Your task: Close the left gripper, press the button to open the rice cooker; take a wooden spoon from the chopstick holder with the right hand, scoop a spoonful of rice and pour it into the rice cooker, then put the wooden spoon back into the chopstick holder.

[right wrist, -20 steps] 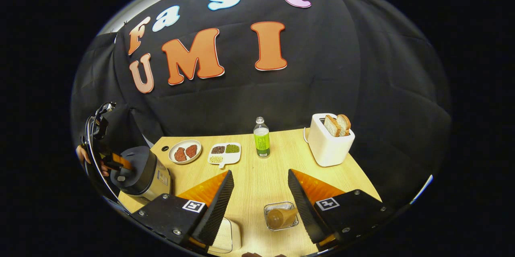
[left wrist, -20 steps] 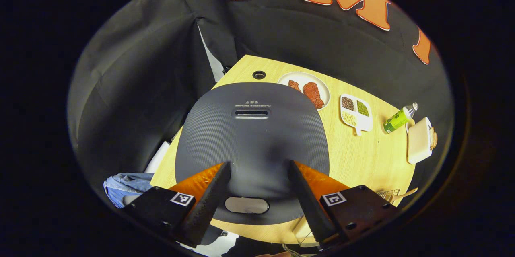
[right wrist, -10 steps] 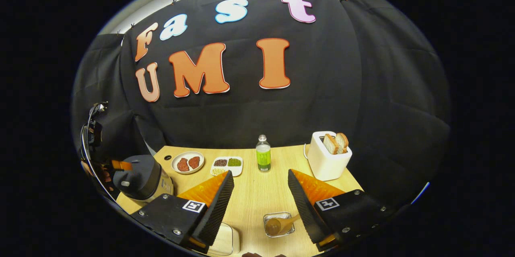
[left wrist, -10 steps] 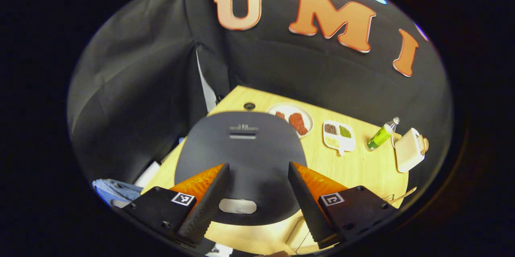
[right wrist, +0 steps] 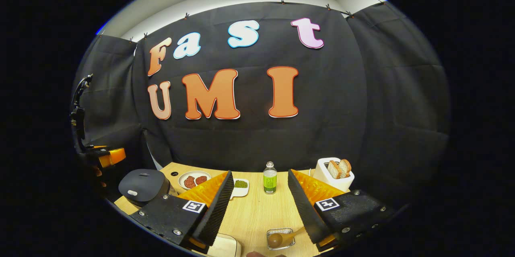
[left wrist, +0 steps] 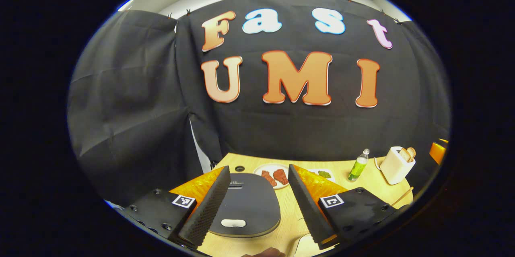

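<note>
Hanging above the near edge of the table (left wrist: 362,176), the left gripper (left wrist: 257,208) has its jaws spread wide apart with nothing between them, so the first step, closing them to make a blunt pressing tip, looks not yet done. The rice cooker (left wrist: 245,204) sits low and straight ahead in the left gripper view, lid shut, and its pale oval button (left wrist: 233,223) lies on the near rim of the lid, between the two fingers and below their tips. The button's long axis runs crosswise to the fingers, so the press should come nearly straight down and a little forward.

In the right gripper view the right gripper (right wrist: 257,204) is likewise spread and empty. The wooden spoon (right wrist: 281,237) lies in the clear chopstick holder (right wrist: 280,239) just below and ahead, nearer the right-hand finger, bowl toward the left and handle slanting up to the right. The cooker (right wrist: 143,186) stands well off to the left there, so the left hand is plainly the nearer one for the button
</note>
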{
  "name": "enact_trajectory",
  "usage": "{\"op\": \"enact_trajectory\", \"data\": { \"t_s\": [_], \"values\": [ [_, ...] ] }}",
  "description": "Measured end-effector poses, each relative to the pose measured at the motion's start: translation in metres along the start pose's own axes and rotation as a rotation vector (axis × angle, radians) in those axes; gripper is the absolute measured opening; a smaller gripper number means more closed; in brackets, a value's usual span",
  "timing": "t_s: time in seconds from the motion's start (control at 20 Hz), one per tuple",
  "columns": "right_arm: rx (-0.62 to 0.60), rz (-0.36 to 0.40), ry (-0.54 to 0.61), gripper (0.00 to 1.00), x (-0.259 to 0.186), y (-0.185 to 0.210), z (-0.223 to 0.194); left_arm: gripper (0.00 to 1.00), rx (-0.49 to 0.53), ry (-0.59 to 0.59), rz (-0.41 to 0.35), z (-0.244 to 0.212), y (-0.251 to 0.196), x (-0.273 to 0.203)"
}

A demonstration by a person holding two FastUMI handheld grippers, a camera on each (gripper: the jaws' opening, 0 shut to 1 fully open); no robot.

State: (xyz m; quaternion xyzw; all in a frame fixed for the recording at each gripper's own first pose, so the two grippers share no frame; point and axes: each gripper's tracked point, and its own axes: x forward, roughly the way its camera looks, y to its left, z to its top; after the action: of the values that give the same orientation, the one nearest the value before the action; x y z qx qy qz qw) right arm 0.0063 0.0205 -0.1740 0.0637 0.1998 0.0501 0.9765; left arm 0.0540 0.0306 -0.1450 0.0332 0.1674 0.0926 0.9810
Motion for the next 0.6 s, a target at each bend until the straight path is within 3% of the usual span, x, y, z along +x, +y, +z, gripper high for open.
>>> {"op": "enact_trajectory", "data": {
  "t_s": [0.35,0.45,0.6],
  "values": [
    [-0.059,0.043,-0.146,0.84,-0.012,0.015,0.044,0.98,0.011,-0.178,-0.039,0.035,-0.009,-0.048],
    [-0.079,0.058,-0.188,0.84,-0.013,0.02,0.05,1.0,0.047,-0.256,-0.044,0.04,-0.012,-0.053],
    [-0.095,0.061,-0.19,0.84,-0.013,0.022,0.043,1.0,0.071,-0.274,-0.054,0.037,-0.02,-0.06]
  ]
}}
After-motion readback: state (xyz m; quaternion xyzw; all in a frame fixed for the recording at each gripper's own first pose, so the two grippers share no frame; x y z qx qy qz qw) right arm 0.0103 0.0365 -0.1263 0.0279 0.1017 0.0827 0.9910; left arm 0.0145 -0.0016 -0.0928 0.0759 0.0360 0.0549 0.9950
